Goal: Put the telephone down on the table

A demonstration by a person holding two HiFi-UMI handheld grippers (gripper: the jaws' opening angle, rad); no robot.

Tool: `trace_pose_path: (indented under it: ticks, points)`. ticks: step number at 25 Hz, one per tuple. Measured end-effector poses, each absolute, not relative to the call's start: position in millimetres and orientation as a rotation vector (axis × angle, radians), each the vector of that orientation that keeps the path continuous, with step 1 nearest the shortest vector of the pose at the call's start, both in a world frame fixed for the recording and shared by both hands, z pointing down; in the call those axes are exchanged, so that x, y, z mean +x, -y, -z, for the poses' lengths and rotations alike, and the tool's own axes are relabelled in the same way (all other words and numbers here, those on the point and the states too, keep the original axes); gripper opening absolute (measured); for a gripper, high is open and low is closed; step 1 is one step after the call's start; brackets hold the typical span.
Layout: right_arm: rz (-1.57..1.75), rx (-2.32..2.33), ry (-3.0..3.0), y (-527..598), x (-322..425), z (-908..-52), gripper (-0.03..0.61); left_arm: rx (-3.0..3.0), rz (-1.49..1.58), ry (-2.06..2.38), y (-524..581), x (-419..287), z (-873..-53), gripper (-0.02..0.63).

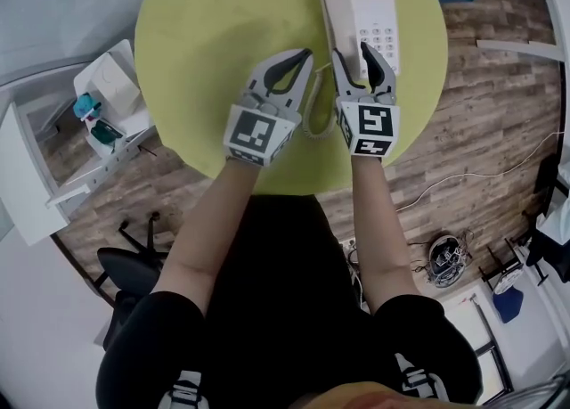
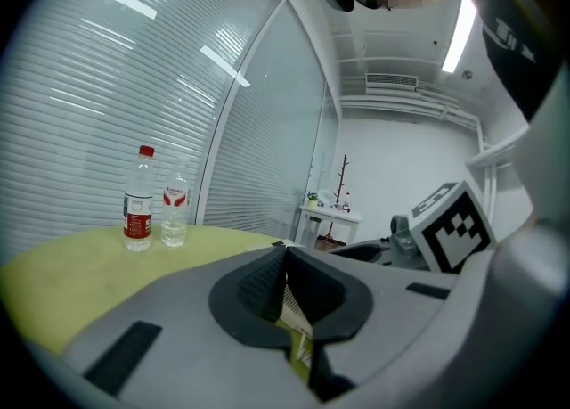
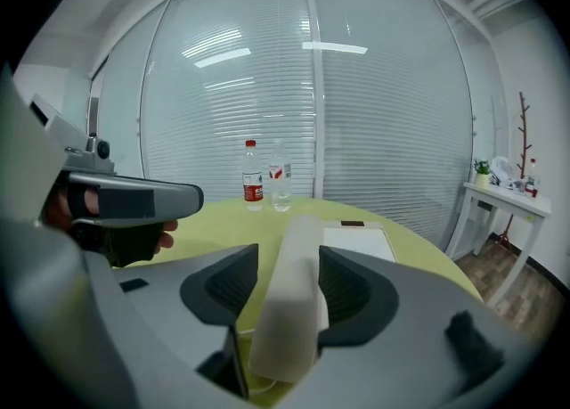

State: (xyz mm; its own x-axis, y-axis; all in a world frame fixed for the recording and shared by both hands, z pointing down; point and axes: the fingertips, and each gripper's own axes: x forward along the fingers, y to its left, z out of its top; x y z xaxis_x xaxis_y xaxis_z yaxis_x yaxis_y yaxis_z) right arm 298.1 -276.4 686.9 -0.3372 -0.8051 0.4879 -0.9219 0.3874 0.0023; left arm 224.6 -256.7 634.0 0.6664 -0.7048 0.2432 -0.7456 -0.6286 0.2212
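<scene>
Two parts to the white telephone (image 1: 381, 33): keypad base flat on the yellow-green tabletop (image 1: 205, 51), handset (image 3: 289, 309) along the base's left side, between the fingers of the right gripper (image 1: 350, 51). Those fingers apart, with a gap at one pad, so no squeeze. Just beside, the left gripper (image 1: 301, 61), fingers together on nothing. Probably light, stiff, smooth plastic, apt to slip; best taken across the handset's narrow middle, allowing for tug from the coiled cord (image 1: 313, 118). Unclear whether seated in the cradle. Near end of the handset cut off beneath the fingers.
</scene>
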Motion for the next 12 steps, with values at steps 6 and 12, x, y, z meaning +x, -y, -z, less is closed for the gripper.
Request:
trace_pose_path:
  ticks: [6, 12]
  points:
    - [-0.408, 1.487, 2.168, 290.5, 301.5, -710.5, 0.267, 2.565, -0.179, 1.150, 261.0, 227.2, -649.3, 0.012]
    - [-0.465, 1.459, 2.109, 299.1, 298.0, -733.2, 0.281, 2.542, -0.168, 1.142, 260.8, 224.5, -654.5, 0.012]
